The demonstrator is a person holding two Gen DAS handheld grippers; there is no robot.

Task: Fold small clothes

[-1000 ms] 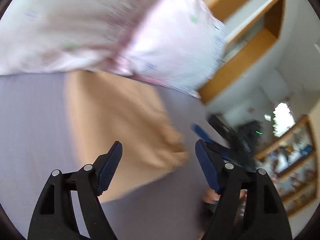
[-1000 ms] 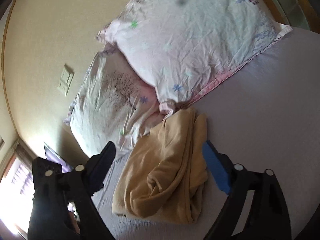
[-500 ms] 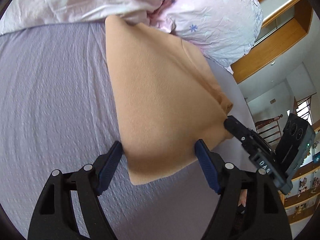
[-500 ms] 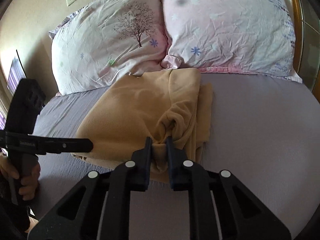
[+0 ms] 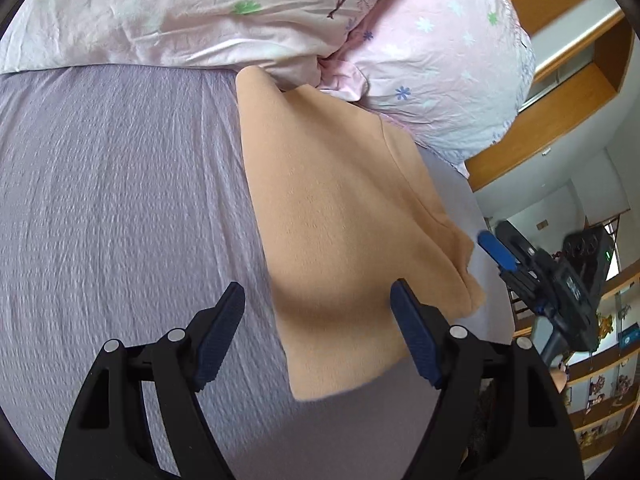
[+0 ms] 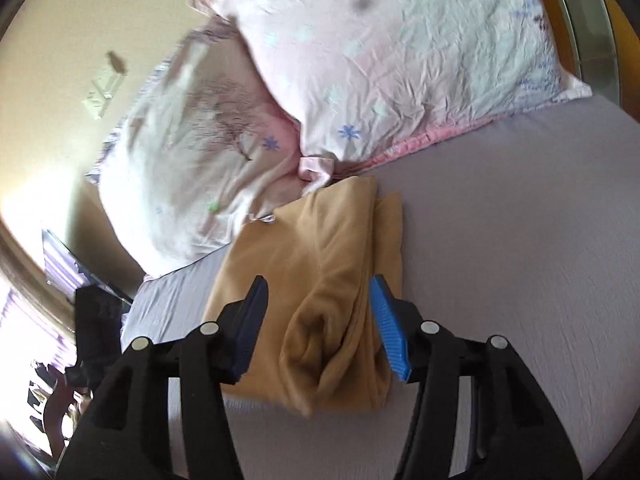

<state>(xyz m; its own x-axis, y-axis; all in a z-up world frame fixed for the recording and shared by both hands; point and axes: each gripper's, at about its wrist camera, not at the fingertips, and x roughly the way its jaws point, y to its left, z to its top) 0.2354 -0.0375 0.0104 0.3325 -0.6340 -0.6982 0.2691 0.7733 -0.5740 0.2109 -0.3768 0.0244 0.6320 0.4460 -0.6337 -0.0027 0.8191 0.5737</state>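
In your left wrist view, your left gripper (image 5: 318, 330) hovers spread wide and holds nothing, its pads either side of the near end of the tan garment (image 5: 344, 216). The garment lies flat on the lavender sheet (image 5: 120, 200), its long axis running from you up to the pink pillows (image 5: 280, 12), far end tucked against them. Your right gripper (image 5: 496, 250) sits just off its right edge.

In your right wrist view, your right gripper (image 6: 318, 320) is released, jaws apart over a bunched fold of the garment (image 6: 320, 280), which points toward the pillows (image 6: 360, 60).
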